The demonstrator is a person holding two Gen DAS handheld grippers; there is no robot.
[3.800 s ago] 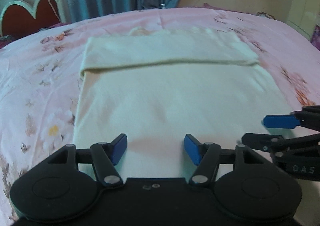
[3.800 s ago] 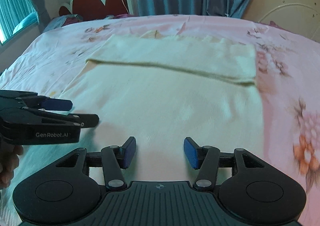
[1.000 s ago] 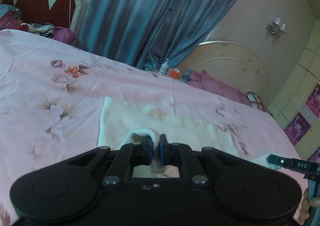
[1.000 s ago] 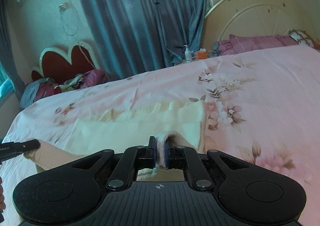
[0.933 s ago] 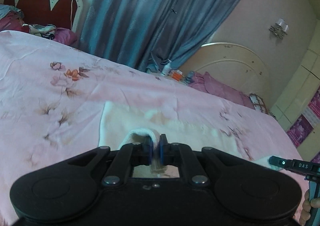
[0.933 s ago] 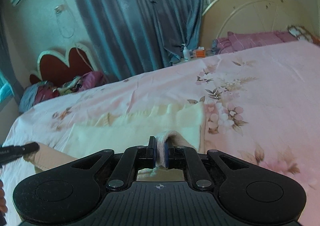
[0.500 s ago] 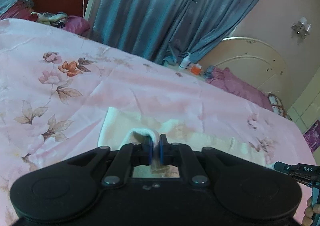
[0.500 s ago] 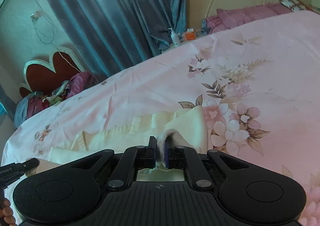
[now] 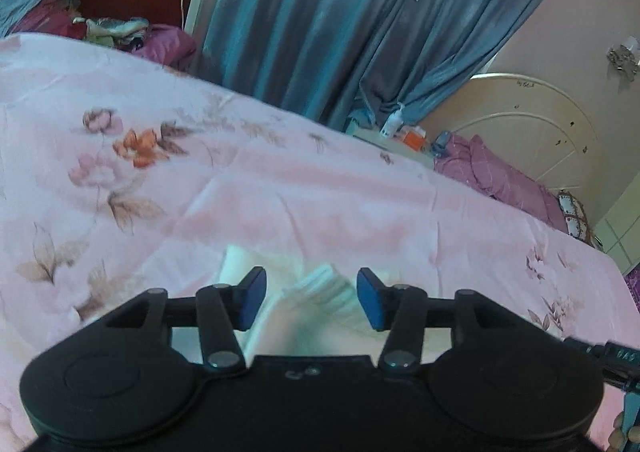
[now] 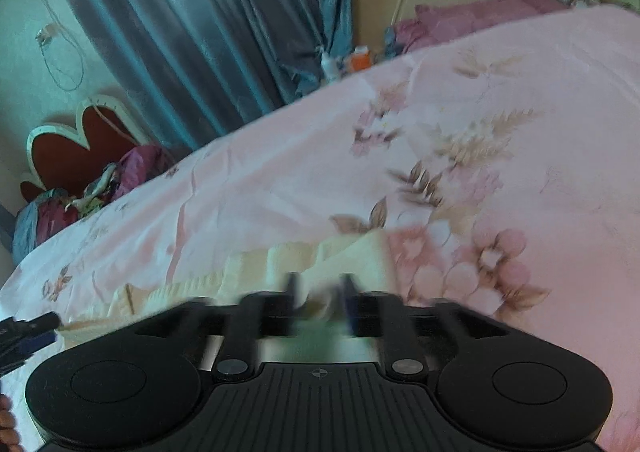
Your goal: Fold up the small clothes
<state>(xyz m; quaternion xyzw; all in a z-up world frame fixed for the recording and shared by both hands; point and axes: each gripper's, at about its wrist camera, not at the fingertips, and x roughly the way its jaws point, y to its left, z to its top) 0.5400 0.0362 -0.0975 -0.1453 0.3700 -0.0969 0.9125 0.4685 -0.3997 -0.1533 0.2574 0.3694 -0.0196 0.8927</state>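
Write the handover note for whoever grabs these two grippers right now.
Left gripper: open, the cream garment lies loose between its fingers, no longer pinched.
Right gripper: blurred, jaws parted, cloth between them, apparently just let go.
Garment: on the pink floral bedsheet, its near edge carried over to the far edge, frilled trim showing beyond the right gripper.
Done: this fold is laid and released.
Left: back both grippers off, check that the edges line up, then probably fold once more crosswise and smooth it.
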